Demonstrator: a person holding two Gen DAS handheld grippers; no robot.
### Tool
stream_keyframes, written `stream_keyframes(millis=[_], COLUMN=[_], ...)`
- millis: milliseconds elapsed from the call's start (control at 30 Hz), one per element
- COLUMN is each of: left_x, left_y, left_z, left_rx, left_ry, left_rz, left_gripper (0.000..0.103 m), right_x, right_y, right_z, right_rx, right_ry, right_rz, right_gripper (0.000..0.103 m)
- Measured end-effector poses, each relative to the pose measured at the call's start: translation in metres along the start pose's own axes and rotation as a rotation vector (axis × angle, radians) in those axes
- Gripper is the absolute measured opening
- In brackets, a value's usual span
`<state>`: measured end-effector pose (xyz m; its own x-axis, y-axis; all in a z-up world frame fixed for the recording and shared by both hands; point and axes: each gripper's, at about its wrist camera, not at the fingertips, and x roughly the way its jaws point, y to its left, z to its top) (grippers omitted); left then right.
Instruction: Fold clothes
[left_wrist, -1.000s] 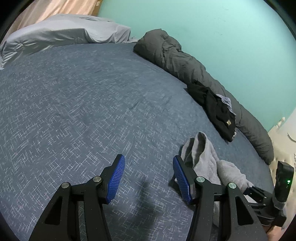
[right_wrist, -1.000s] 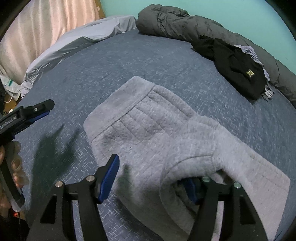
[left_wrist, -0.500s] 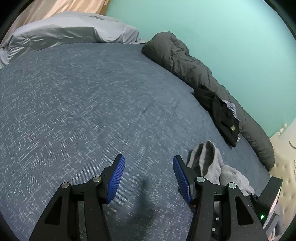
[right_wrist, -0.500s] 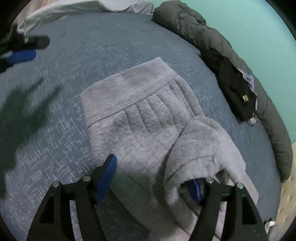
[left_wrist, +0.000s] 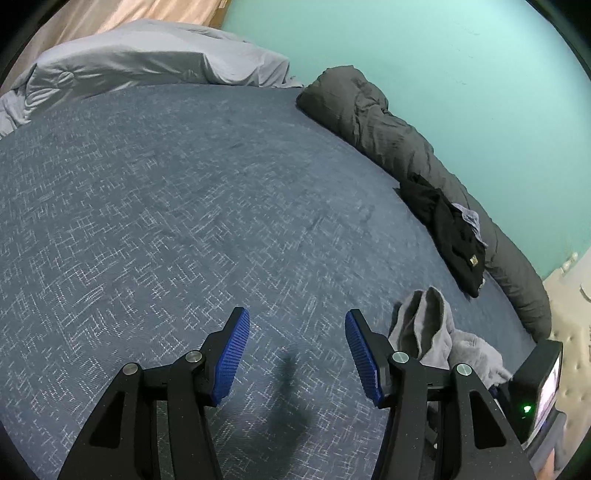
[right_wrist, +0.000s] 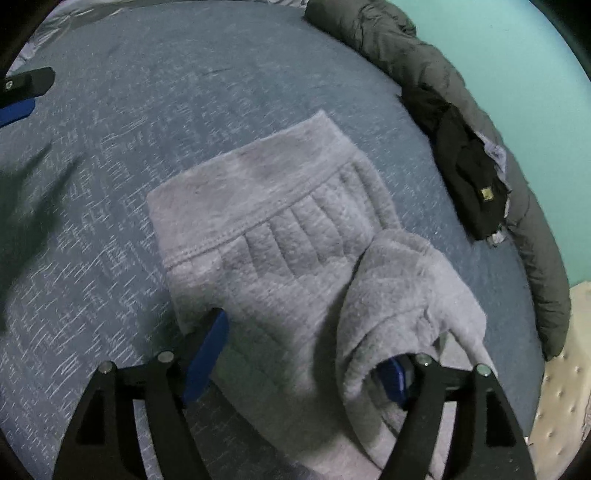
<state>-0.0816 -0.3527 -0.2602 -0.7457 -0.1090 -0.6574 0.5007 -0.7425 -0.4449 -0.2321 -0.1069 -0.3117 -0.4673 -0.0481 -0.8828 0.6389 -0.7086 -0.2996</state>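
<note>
Bed surface, blue cover (left_wrist: 155, 206): grey garment (right_wrist: 295, 236) lies partly folded near my right side.

My right gripper (right_wrist: 306, 350) is spread wide, a loose flap draped over one finger; lifting may drag that fold undone. My left gripper (left_wrist: 297, 350) hangs released over bare cover. Since the earlier frames, both have tilted slightly.

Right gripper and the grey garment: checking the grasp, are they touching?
Touching. The right wrist view shows a fold of the grey garment draped over one finger of the open right gripper.
</note>
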Motion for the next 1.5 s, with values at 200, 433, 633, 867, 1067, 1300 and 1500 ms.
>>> stream_keyframes(millis=[200,433,633,867,1067,1300,1500], left_x=[-0.001,-0.005,-0.007,-0.004,-0.003,-0.002,-0.002], left_y=[-0.002,-0.003,-0.003,-0.006,-0.007,-0.007,-0.006], left_z=[-0.002,-0.002,-0.003,-0.003,-0.004,-0.004,-0.004], left_rx=[0.011,0.017,0.019,0.019,0.013,0.011,0.005], left_ry=[0.004,0.002,0.002,0.002,0.0,0.001,0.002], left_rz=[-0.007,-0.005,-0.007,-0.008,-0.005,-0.002,-0.005], left_gripper=[0.058,0.058,0.058,0.058,0.058,0.058,0.058], right_x=[-0.01,-0.024,-0.05,-0.052,-0.014,0.004,0.017], right_y=[-0.029,-0.07,-0.104,-0.125,-0.158,-0.168,-0.166], right_z=[-0.024,-0.061,-0.094,-0.094,-0.11,-0.108,-0.097], right_rx=[0.139,0.337,0.469,0.627,0.861,0.928,0.951], right_ry=[0.006,0.0,-0.068,-0.155,-0.105,-0.105,-0.122], right_rz=[0.109,0.26,0.311,0.349,0.351,0.364,0.433], right_gripper=[0.081,0.081,0.077,0.052,0.041,0.042,0.042])
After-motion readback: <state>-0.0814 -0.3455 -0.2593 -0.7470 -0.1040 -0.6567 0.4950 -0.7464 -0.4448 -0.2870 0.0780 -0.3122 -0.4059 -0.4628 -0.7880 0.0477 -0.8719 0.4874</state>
